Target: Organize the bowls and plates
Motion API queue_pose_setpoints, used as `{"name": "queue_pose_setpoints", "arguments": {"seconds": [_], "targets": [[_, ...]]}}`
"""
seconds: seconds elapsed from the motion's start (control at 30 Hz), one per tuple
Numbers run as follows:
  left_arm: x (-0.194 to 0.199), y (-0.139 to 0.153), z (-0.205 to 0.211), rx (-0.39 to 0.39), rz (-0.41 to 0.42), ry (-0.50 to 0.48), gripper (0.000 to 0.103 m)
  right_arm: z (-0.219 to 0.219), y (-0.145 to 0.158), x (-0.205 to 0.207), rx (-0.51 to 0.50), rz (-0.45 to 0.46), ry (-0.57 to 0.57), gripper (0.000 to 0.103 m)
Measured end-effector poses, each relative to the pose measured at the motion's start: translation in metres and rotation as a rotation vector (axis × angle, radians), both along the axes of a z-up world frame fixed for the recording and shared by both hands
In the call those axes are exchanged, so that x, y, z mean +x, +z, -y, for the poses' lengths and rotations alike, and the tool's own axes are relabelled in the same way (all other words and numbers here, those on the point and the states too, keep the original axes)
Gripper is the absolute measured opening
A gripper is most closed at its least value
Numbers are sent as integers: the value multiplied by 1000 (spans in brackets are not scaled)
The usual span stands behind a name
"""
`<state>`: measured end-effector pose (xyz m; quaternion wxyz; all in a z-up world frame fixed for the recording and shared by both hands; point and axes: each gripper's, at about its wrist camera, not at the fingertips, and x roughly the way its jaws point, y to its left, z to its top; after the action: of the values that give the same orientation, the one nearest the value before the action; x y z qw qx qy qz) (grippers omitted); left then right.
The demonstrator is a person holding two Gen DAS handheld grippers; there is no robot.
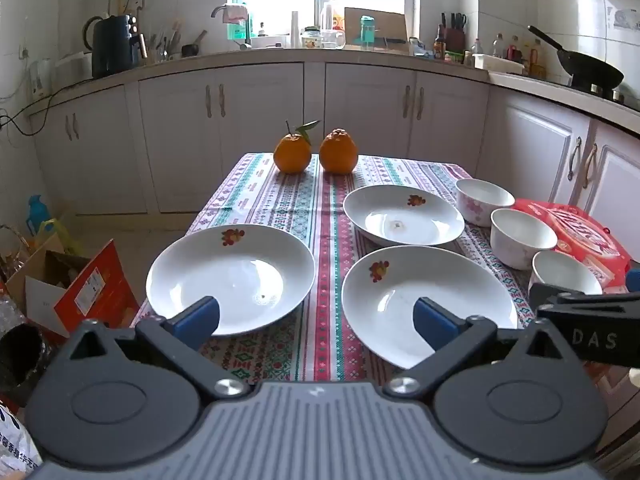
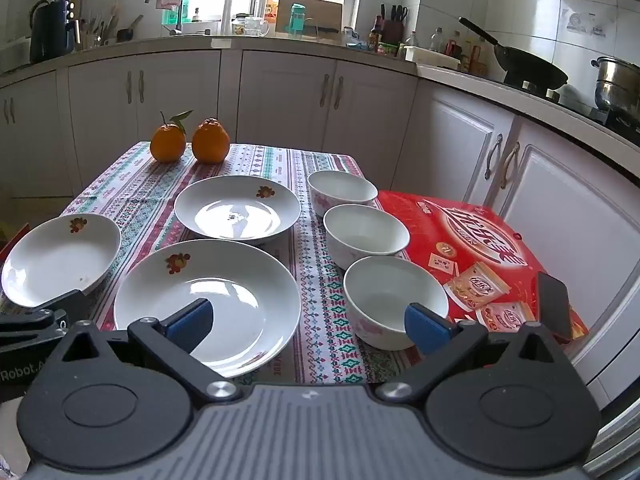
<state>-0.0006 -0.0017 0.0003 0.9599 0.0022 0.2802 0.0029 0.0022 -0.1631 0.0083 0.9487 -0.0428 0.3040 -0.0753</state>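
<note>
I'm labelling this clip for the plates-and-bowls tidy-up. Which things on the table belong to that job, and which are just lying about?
Belong to the job:
left plate
far plate
near plate
far bowl
middle bowl
near bowl

Just lying about:
leafy orange
other orange
red box
phone on the box

Near plate (image 1: 424, 304): front rim hidden behind right finger (image 1: 434, 322). Left plate (image 2: 60, 256) partly hidden by left gripper. Nearest bowl (image 1: 566, 274) partly hidden. Box (image 2: 480, 248) print unreadable.
</note>
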Motion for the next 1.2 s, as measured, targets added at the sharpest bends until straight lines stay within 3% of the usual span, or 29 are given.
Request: {"name": "queue_pose_setpoints", "arguments": {"seconds": [1.2], "targets": [[-6,10,0,-1,18,-4,102,3,4,-3,-4,-2,-4,103]]}}
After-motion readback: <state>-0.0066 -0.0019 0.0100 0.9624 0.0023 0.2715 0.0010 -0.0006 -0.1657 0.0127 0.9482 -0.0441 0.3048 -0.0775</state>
